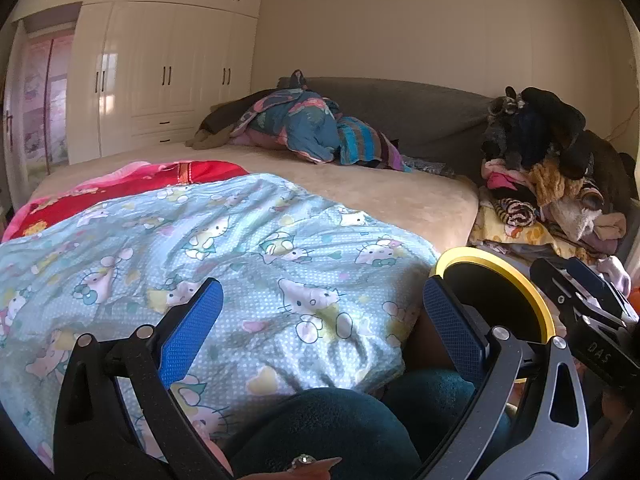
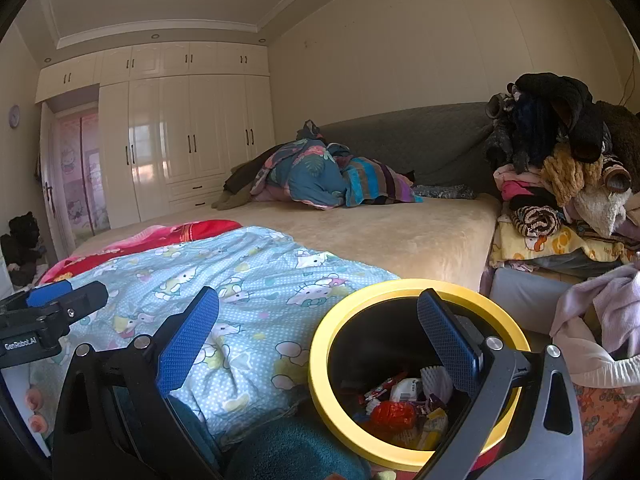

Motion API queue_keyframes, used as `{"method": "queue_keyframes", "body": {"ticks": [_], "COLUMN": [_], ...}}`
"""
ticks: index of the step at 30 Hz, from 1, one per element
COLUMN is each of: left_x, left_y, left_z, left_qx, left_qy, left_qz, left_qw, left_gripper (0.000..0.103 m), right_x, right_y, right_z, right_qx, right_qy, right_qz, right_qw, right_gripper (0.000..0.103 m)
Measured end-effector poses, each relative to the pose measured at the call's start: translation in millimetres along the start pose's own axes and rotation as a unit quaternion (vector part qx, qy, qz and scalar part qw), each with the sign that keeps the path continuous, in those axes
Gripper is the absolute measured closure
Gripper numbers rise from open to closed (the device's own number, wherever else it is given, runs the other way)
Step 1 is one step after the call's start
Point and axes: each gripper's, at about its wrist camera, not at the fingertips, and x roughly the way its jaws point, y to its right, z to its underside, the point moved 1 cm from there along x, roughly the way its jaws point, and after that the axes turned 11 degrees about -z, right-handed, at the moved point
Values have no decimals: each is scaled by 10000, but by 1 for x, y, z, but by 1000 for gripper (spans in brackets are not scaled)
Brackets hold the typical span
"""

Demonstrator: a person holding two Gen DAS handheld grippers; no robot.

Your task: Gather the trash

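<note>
A black trash bin with a yellow rim [image 2: 320, 376] stands beside the bed at lower right; it holds several wrappers, among them a red one [image 2: 394, 416]. The bin also shows in the left wrist view [image 1: 536, 304]. My right gripper [image 2: 320, 332] is open and empty, its right finger over the bin's mouth. My left gripper [image 1: 324, 320] is open and empty above the Hello Kitty quilt [image 1: 240, 256]. The right gripper's body shows at the right of the left wrist view [image 1: 588, 312], and the left gripper's body shows at the left of the right wrist view [image 2: 48, 312].
A bed with a beige cover [image 2: 400, 232] holds a red blanket [image 2: 168, 236] and a heap of bedding [image 2: 320, 176]. A pile of clothes [image 2: 560, 168] rises at the right. White wardrobes [image 2: 180, 140] line the far wall. The person's teal-clad knees [image 1: 340, 428] are below.
</note>
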Motion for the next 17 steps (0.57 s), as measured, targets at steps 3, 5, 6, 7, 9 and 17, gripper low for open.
{"method": "queue_keyframes", "body": {"ticks": [3,5,6,7,9,17], "left_x": [6,13,14,17,24,46], "left_y": [-9,-27,-35,-47,-86,-356], "left_z": [-1,-3,-3,-4,-6,46], "left_qx": [-220,-527,-636,-740,-946,-1955], "left_qy": [-129,-279,-340,-380,-480,-1785], "left_qz": [-75,-93,-164,-289,-786,-3906], "left_qw": [9996,9982,9973,9961,9912,8817], "left_gripper": [11,11,11,11,11,11], "right_x": [8,18,26,37,61,223], "right_y": [-9,-25,-38,-55,-89,-339], "right_z": [-4,-11,-16,-22,-29,18], "right_qx": [-12,-53,-81,-99,-126,-895], "right_qy": [-50,-66,-80,-120,-333,-2810], "right_qz": [-61,-255,-395,-561,-993,-2878], "right_qw": [10000,9996,9992,9983,9944,9112], "right_gripper": [6,6,6,6,6,6]}}
